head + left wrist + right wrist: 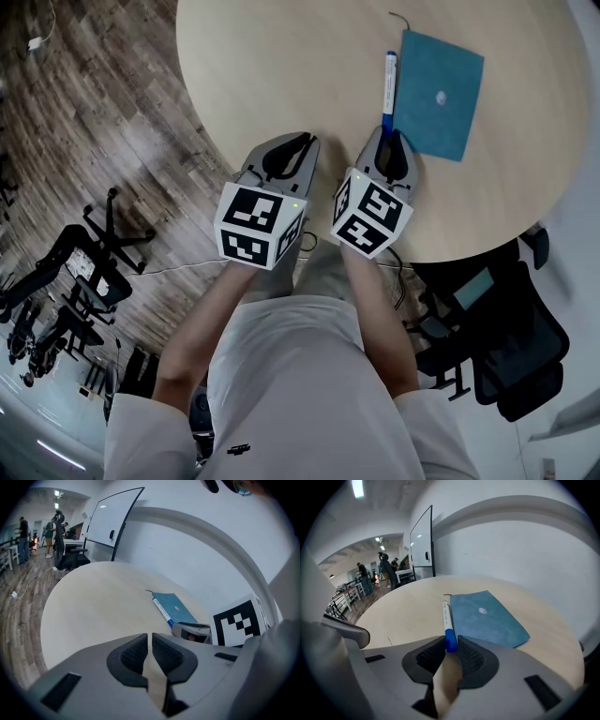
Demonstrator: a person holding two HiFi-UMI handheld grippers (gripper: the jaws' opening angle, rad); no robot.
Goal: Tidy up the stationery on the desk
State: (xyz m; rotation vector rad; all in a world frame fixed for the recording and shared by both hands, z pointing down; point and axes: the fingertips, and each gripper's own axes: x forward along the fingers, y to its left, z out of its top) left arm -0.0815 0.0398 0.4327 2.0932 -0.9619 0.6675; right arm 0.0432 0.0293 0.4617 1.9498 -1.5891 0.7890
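On the round pale wooden table point(281, 66) lies a teal notebook point(439, 94), flat, with a small cord at its far corner. A white pen with a blue cap point(388, 89) rests along the notebook's left edge. My right gripper point(394, 138) is at the pen's near end. In the right gripper view the blue cap point(450, 639) sits pinched between the jaws, the pen's white barrel point(446, 613) running away beside the notebook point(487, 618). To its left my left gripper point(302, 142) rests near the table's edge, shut and empty point(150, 637). It sees the pen point(161, 611) and notebook point(177, 606) to its right.
Dark office chairs stand on the wood floor at left point(94, 253) and beside the table at right point(506, 337). A whiteboard point(112, 520) stands beyond the table by the white wall. People stand far back in the room point(54, 531).
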